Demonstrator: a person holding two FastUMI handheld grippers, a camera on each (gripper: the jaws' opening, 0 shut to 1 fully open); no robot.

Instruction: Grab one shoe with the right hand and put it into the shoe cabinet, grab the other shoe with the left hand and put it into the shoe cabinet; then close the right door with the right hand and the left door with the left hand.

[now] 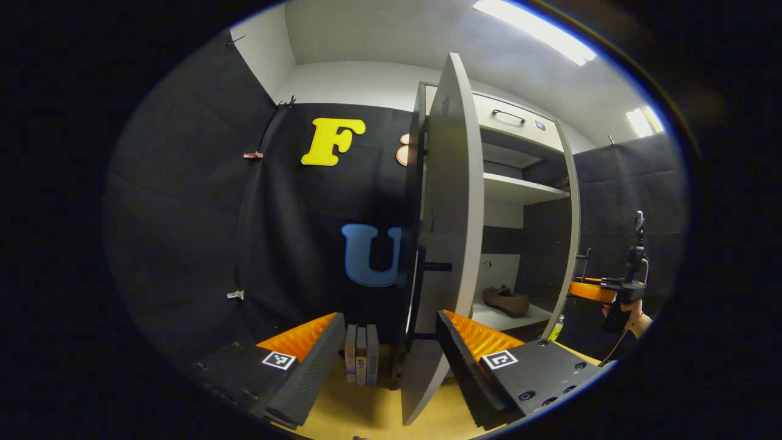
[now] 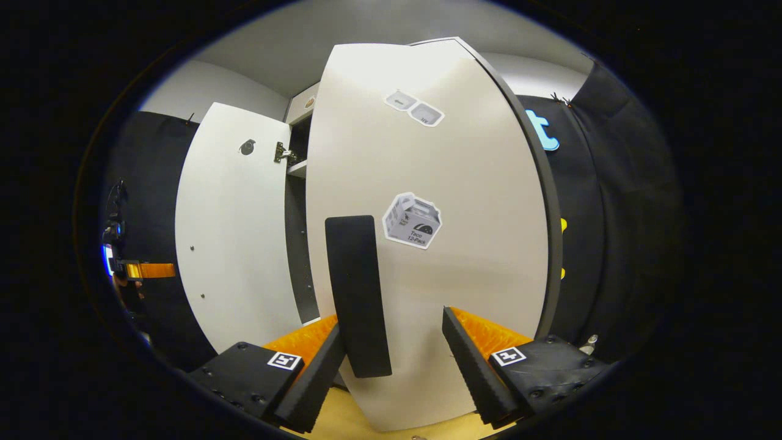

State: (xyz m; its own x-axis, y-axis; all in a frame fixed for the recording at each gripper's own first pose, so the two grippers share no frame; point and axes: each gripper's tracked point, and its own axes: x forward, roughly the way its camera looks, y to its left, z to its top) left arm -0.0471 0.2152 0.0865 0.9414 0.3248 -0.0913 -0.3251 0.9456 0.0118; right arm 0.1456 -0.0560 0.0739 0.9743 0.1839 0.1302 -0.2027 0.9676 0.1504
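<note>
**Q:** What is nearest your left gripper (image 1: pixel 391 354)?

**A:** Its fingers stand spread wide with nothing in them. The edge of the left door (image 1: pixel 449 244) stands between them, just ahead, with its black handle (image 1: pixel 427 269) on the outer face. Low down to the left of the door, a few books (image 1: pixel 361 354) stand on the wooden floor (image 1: pixel 360 409).

**Q:** And beyond the door?

**A:** The shoe cabinet (image 1: pixel 525 201) is open, and a brown shoe (image 1: pixel 506 300) lies on its bottom shelf. At far right, a hand holds my other gripper, apart from the cabinet.

**Q:** What faces your right gripper (image 2: pixel 391 360)?

**A:** Its fingers are also wide apart and empty. The right door (image 2: pixel 464 275) stands close in front, its black handle (image 2: pixel 357 293) just beside the left finger (image 2: pixel 314 379); contact I cannot tell. Stickers (image 2: pixel 412 221) mark the panel. Farther left is the left door (image 2: pixel 235 244), still open.
</note>
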